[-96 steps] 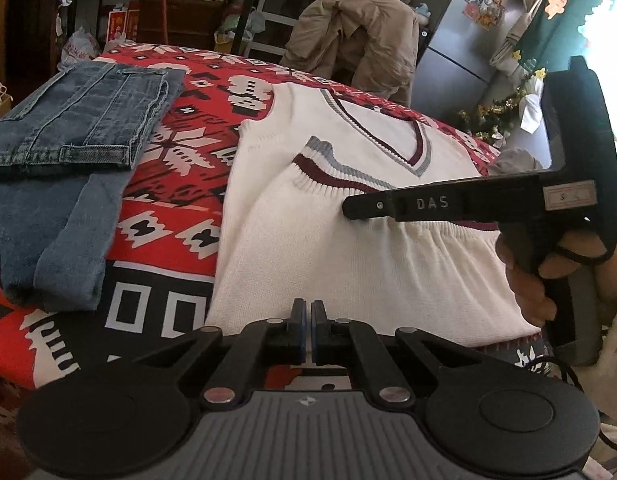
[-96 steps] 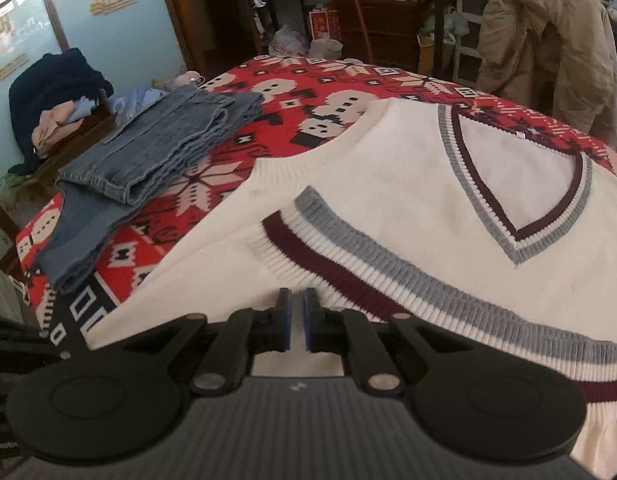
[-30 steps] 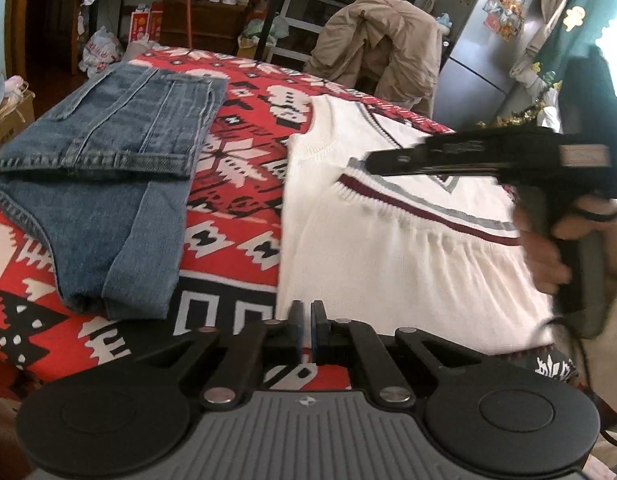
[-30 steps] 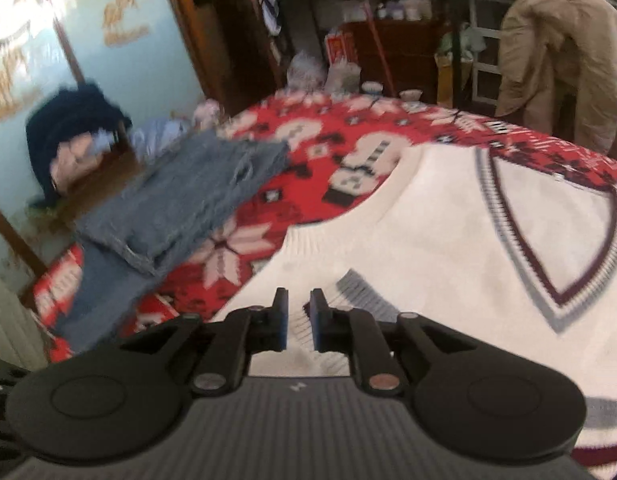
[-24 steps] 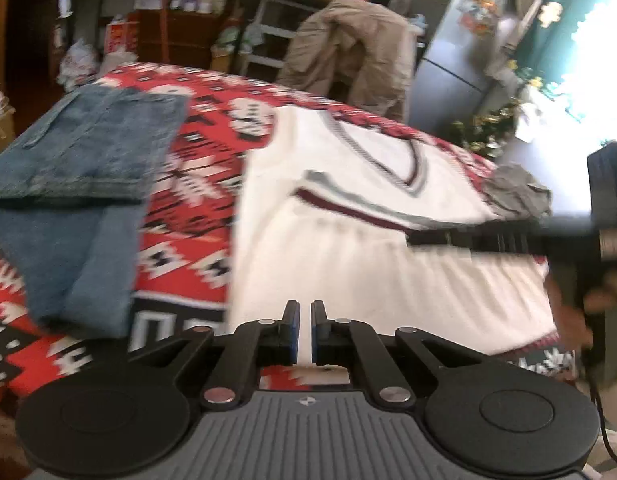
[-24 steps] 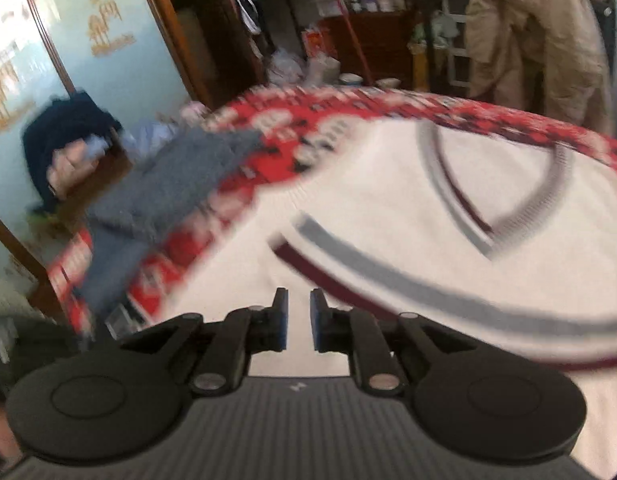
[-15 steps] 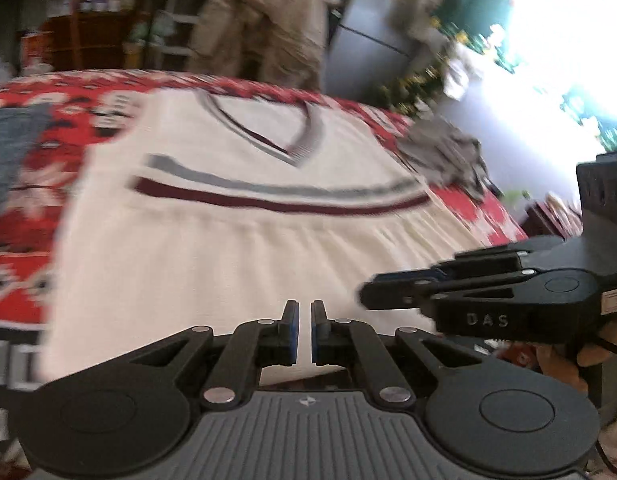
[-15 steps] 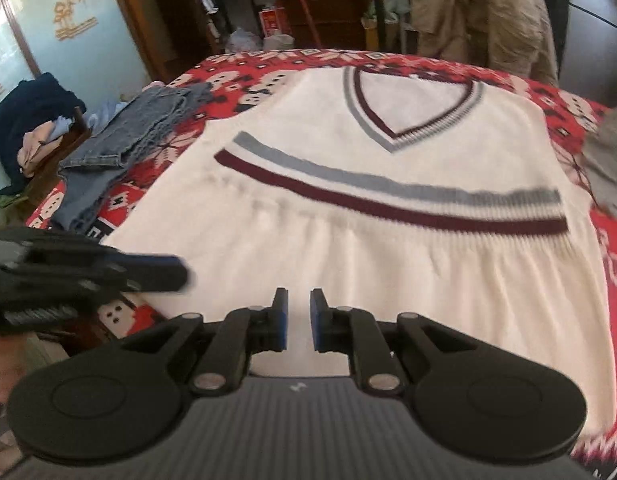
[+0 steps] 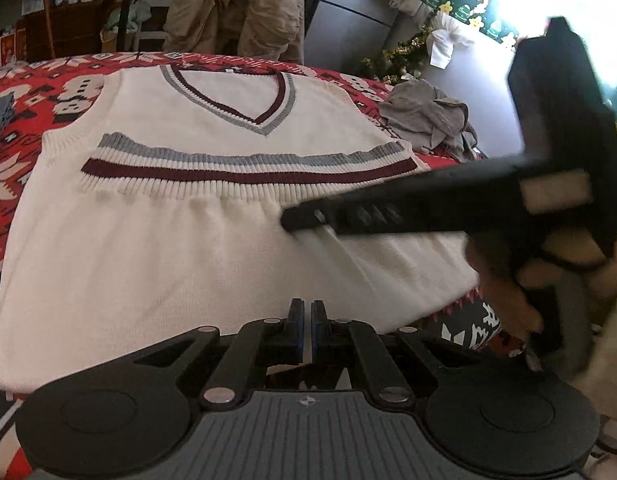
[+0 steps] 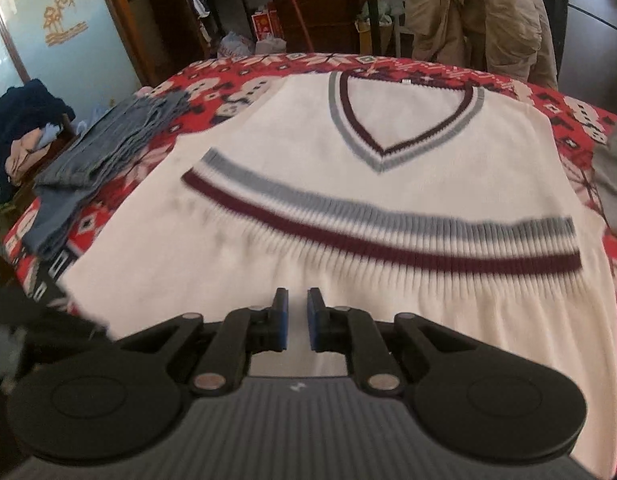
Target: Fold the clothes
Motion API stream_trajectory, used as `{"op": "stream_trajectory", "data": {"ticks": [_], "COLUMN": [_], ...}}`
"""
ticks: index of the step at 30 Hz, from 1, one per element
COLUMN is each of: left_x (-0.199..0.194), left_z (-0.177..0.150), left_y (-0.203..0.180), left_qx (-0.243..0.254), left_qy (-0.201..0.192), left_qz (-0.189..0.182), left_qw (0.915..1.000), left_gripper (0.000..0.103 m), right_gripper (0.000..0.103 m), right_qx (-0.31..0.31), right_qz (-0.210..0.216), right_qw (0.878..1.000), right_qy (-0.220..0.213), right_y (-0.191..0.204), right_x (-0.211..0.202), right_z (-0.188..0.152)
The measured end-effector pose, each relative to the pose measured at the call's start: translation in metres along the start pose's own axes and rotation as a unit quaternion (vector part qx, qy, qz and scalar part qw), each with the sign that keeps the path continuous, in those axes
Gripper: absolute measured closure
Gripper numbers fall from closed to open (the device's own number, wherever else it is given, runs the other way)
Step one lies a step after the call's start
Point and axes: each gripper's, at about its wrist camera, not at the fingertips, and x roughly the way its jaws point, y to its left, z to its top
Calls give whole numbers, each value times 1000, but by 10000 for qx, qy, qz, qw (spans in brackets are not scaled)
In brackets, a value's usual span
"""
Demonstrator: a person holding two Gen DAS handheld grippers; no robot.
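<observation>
A white knit vest (image 9: 180, 248) (image 10: 388, 128) with grey and maroon stripes and a V-neck lies flat on the red patterned cloth (image 9: 36, 96) (image 10: 236, 68). Its lower part is folded up, so the striped hem crosses the chest. My left gripper (image 9: 306, 320) is shut and empty, just short of the vest's near edge. My right gripper (image 10: 297, 314) hovers over the near white part, fingers a narrow gap apart with nothing between them. In the left wrist view the right gripper (image 9: 292, 220), held by a hand (image 9: 508, 292), points left just below the striped hem.
Folded jeans (image 10: 108, 148) lie on the cloth left of the vest. A crumpled grey garment (image 9: 428, 120) sits at the vest's right side. A beige coat (image 9: 236, 8) hangs on a chair behind the table. A dark clothes pile (image 10: 24, 120) is off to the left.
Both cameras have swung from the jeans side to face the vest squarely. The right gripper moved from the vest's left part towards its right, and its fingers parted slightly. The vest stayed put.
</observation>
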Motion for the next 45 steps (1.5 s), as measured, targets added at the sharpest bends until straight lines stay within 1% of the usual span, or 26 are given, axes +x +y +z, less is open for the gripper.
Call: {"op": "stream_trajectory", "data": {"ticks": [3, 7, 13, 16, 19, 24, 27, 29, 31, 34, 36, 38, 41, 45], "left_x": [-2, -4, -5, -1, 2, 2, -1, -4, -7, -8, -7, -5, -5, 2], "left_z": [0, 1, 5, 6, 5, 6, 10, 14, 18, 21, 23, 25, 28, 37], "left_y": [1, 2, 0, -2, -2, 1, 0, 0, 2, 9, 19, 27, 32, 34], "left_qx": [-66, -150, -120, -88, -91, -269, -288, -272, -227, -116, -168, -240, -231, -202], "left_qy": [14, 21, -97, -65, -10, 43, 7, -70, -155, -271, -268, -257, -302, -323], "left_qz": [-8, -19, 8, 19, 19, -45, -2, 25, 132, 397, 596, 766, 958, 939], "left_qw": [10000, 9999, 9999, 9999, 10000, 9996, 9996, 9996, 9995, 9988, 9977, 9964, 9947, 9949], "left_gripper": [99, 99, 99, 99, 99, 99, 99, 99, 99, 99, 99, 99, 99, 99], "right_gripper": [92, 91, 91, 92, 92, 92, 92, 91, 91, 91, 91, 92, 92, 92], "right_qx": [99, 318, 270, 347, 318, 259, 540, 694, 761, 785, 973, 1042, 879, 846], "right_qz": [15, 88, -411, -477, -540, -634, -531, -447, -444, -702, -844, -926, -940, -815], "right_qw": [9999, 9994, 9987, 9982, 9980, 9976, 9971, 9964, 9957, 9942, 9916, 9901, 9915, 9928], "right_qy": [-43, -126, 148, 119, 34, -105, -123, -212, -282, -205, -108, -129, -200, -239], "right_y": [-3, -7, -14, -18, -19, -24, -31, -35, -39, -47, -56, -59, -53, -47], "right_x": [6, -15, -42, -46, -34, -8, -3, -14, -30, -51, -59, -63, -59, -45], "right_z": [9, 4, -34, -41, -29, -2, 7, 3, -7, -28, -41, -51, -51, -38]}}
